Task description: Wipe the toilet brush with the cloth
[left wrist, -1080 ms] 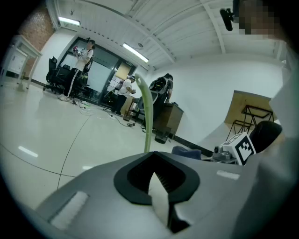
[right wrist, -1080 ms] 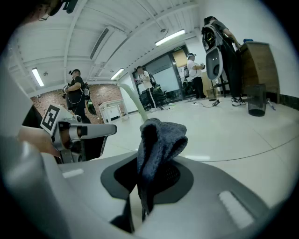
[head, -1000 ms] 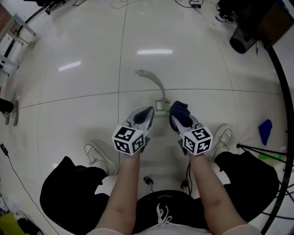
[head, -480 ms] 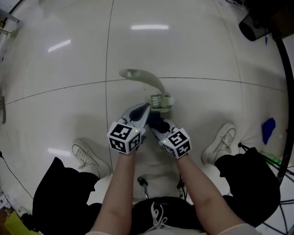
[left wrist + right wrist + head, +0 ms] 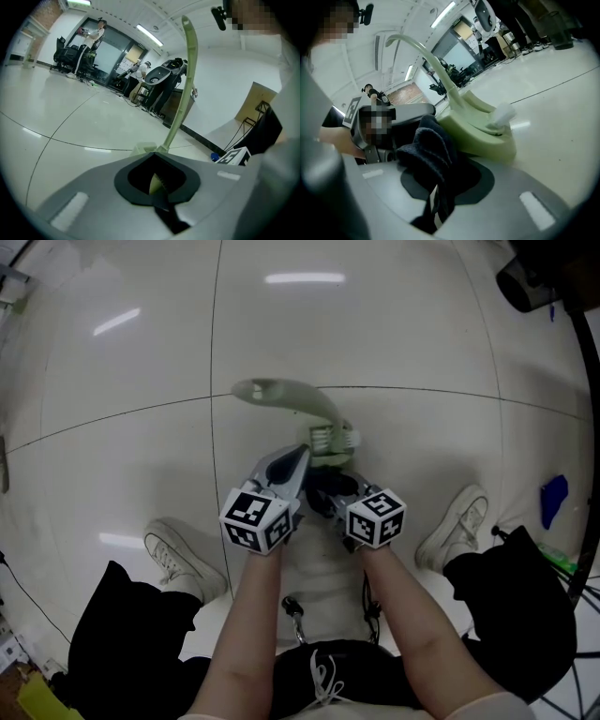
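Brush (image 5: 314, 401) pale green, curved handle | left claw (image 5: 301, 455) clamped on it | right claw (image 5: 324, 488) pinching dark cloth (image 5: 427, 145)

I'm working in what looks like an open lab hall: glossy pale floor tiles (image 5: 394, 343), ceiling strip lights (image 5: 150, 35), dark machines (image 5: 161, 77) along the far wall, black stand legs (image 5: 534, 545) beside me.

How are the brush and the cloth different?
The brush is pale green; the cloth is dark. The brush is hard, with a long curved handle; the cloth is soft and bunched. The left gripper holds the brush, the right gripper the cloth. Both are gripped.
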